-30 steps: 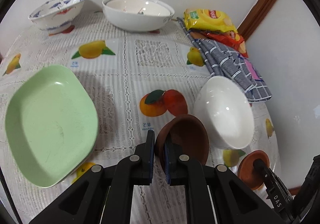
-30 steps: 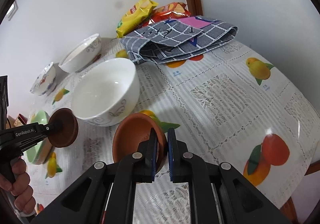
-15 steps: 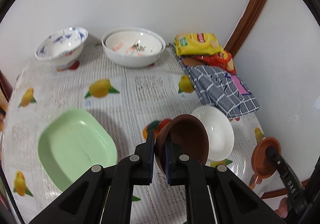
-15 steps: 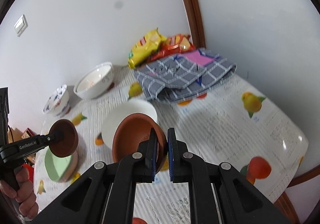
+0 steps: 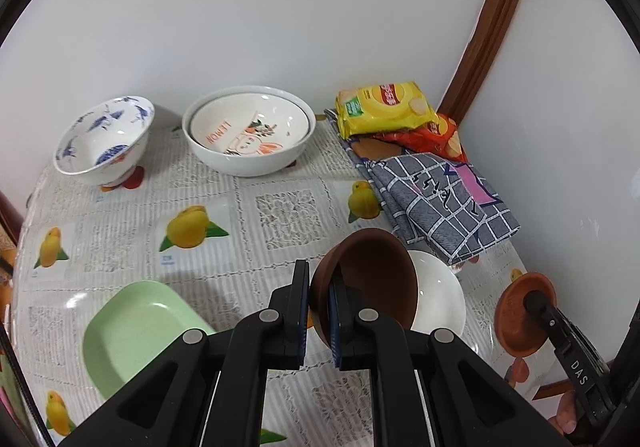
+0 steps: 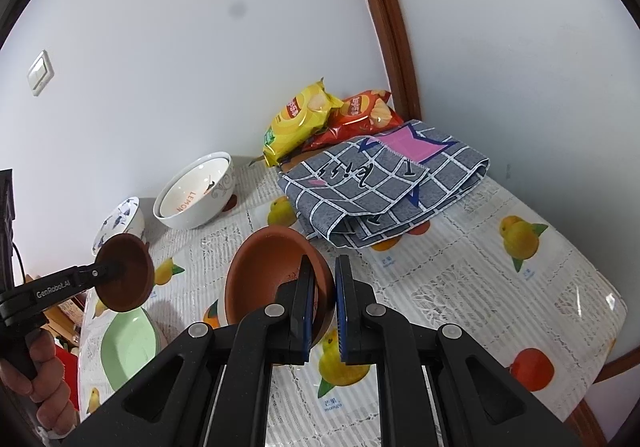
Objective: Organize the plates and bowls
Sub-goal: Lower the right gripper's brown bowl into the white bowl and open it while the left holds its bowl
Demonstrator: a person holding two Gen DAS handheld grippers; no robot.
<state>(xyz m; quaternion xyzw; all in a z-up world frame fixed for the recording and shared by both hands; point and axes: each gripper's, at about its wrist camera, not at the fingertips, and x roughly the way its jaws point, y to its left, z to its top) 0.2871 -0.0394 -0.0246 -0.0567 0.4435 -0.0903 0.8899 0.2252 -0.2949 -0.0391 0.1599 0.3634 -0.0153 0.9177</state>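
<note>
My left gripper point(image 5: 319, 287) is shut on the rim of a dark brown bowl point(image 5: 372, 279), held tilted in the air above a white bowl point(image 5: 442, 301) on the table. My right gripper point(image 6: 322, 287) is shut on the rim of an orange-brown bowl point(image 6: 264, 275), also lifted off the table. That bowl shows at the right edge of the left wrist view point(image 5: 520, 321). A green plate point(image 5: 136, 331) lies at the near left. At the back stand a blue-patterned bowl point(image 5: 104, 139) and a large white bowl point(image 5: 248, 159) with a printed dish inside.
A folded grey checked cloth point(image 5: 436, 203) and two crisp bags point(image 5: 384, 109) lie in the back right corner by the wooden trim point(image 5: 492, 27). The fruit-print tablecloth point(image 5: 288, 215) covers the table. A person's hand point(image 6: 36, 375) holds the left gripper's handle.
Both grippers have risen with their brown bowls still clamped. The table and its dishes now look farther away, and the white bowl sits partly under the dark bowl.
</note>
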